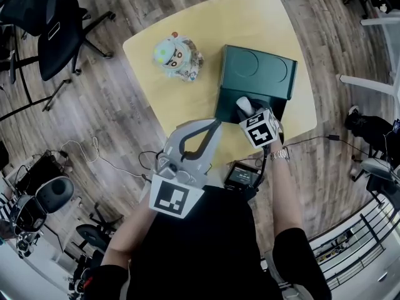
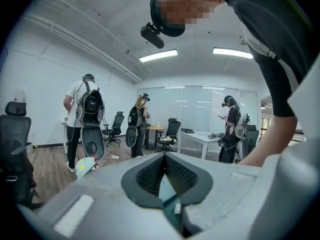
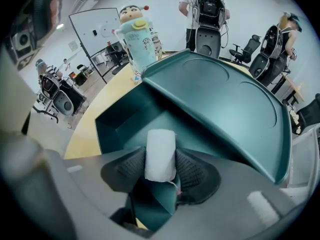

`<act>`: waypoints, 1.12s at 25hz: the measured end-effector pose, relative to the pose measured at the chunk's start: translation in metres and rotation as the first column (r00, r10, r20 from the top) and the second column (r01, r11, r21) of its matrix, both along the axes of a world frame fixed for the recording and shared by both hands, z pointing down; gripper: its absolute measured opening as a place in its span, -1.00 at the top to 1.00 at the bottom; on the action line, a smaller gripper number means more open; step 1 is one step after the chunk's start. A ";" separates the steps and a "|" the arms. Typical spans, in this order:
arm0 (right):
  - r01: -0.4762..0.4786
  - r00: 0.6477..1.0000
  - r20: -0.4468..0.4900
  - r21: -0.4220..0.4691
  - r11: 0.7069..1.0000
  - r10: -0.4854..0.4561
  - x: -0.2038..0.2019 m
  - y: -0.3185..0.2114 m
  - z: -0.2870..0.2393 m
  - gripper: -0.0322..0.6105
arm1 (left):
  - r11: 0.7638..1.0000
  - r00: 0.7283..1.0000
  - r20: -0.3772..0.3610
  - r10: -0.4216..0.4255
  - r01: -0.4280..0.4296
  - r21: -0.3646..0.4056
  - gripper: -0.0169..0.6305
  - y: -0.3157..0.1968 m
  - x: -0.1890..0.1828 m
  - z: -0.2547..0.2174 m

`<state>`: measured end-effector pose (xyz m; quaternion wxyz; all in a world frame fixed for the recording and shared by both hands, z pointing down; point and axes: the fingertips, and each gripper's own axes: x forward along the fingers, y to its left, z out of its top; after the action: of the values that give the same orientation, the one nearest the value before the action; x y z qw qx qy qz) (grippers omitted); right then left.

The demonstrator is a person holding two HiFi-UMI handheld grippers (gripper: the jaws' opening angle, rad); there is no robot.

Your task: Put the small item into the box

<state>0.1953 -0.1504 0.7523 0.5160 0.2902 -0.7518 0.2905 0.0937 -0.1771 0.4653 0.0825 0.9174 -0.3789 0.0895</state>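
Observation:
A small white item (image 3: 160, 154) sits between the pads of my right gripper (image 3: 160, 170), which is shut on it. That gripper (image 1: 245, 112) hangs over the open cavity of the dark green box (image 1: 226, 108) on the yellow table (image 1: 162, 95). The box's lid (image 1: 259, 70) stands tilted back; in the right gripper view the lid (image 3: 220, 99) slopes up behind the cavity (image 3: 127, 116). The white item (image 1: 243, 104) shows just above the box's front part. My left gripper (image 1: 217, 124) is held close to the body at the table's near edge, its tips together (image 2: 164, 159) with nothing in them.
A cartoon-figure bottle (image 1: 177, 57) stands on the table left of the box, also seen behind it (image 3: 137, 39). Office chairs (image 1: 56, 30) and floor cables (image 1: 94, 152) lie left of the table. Several people with backpacks (image 2: 90, 109) stand across the room.

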 end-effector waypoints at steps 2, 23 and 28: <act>-0.002 1.000 0.000 0.003 1.000 0.002 0.000 0.000 0.001 0.25 | 1.000 1.000 -0.001 0.000 0.000 0.001 0.94 0.000 0.000 0.001; -0.173 0.980 0.136 0.239 0.956 0.143 0.022 -0.010 -0.079 0.89 | 0.995 0.996 -0.007 0.084 -0.084 0.046 0.94 0.029 0.024 -0.015; -0.228 0.968 0.169 0.285 0.931 0.185 0.032 0.003 -0.105 0.89 | 0.989 0.992 -0.016 0.129 -0.127 0.076 0.94 0.041 0.030 -0.023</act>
<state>0.2268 -0.1471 0.6478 0.3782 0.4224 -0.7867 0.2443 0.1239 -0.1359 0.4424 0.0460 0.9432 -0.3214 0.0706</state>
